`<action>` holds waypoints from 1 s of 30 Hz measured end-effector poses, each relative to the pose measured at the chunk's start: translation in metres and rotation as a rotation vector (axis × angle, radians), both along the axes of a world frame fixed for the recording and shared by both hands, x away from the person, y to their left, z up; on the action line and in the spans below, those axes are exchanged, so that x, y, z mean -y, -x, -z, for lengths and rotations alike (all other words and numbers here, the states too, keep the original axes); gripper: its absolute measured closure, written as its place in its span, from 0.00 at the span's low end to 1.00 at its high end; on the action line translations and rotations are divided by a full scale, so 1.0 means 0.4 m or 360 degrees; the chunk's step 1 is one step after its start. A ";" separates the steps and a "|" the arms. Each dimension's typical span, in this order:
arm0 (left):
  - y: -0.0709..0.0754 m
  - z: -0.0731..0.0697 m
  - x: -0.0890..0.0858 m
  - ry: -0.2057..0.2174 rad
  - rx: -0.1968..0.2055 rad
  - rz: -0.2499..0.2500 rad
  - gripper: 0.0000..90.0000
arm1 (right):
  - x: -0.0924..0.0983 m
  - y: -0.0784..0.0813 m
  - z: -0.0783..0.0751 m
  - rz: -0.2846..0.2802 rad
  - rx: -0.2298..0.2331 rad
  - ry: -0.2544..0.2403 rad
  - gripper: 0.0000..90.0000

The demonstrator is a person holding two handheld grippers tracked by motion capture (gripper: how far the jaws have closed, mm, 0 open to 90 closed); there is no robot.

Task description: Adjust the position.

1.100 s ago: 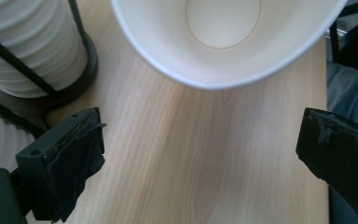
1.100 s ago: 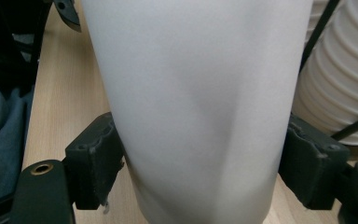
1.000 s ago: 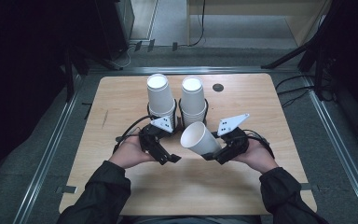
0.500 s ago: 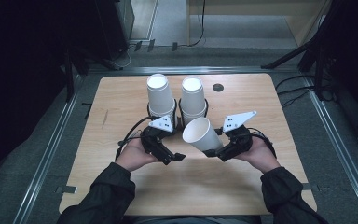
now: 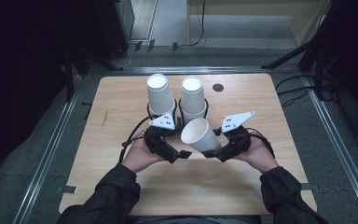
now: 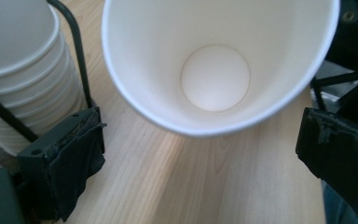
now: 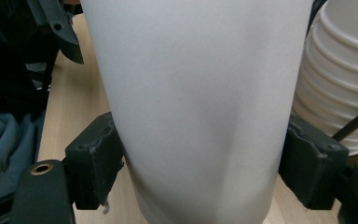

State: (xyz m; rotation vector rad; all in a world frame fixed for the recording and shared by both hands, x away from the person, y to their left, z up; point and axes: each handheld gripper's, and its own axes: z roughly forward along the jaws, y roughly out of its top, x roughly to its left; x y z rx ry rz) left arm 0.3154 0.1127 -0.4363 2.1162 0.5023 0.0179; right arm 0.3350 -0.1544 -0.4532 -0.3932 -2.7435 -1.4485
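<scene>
Right gripper (image 5: pixel 213 152) holds cup (image 5: pixel 200 135) by its base w/ mouth toward left gripper (image 5: pixel 182 155), jaws wide; approach rim slowly, no crushing.

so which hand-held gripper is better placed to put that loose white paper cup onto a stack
Right. The right hand-held gripper already clamps the white paper cup by its sides, near the two stacks of white paper cups. The left hand-held gripper is open, facing the cup's mouth and holding nothing.
</scene>
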 end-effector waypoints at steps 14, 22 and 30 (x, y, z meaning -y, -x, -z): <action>-0.003 -0.004 0.024 0.0112 -0.0034 0.0017 0.02 | -0.035 0.010 0.004 -0.0073 -0.0013 -0.0039 0.24; -0.001 -0.005 0.020 0.0115 -0.0045 0.0013 0.13 | -0.062 0.019 0.012 -0.0111 -0.0008 -0.0018 0.25; 0.000 -0.004 0.022 0.0065 -0.0061 0.0042 0.18 | -0.064 0.020 0.014 -0.0106 -0.0028 0.0022 0.25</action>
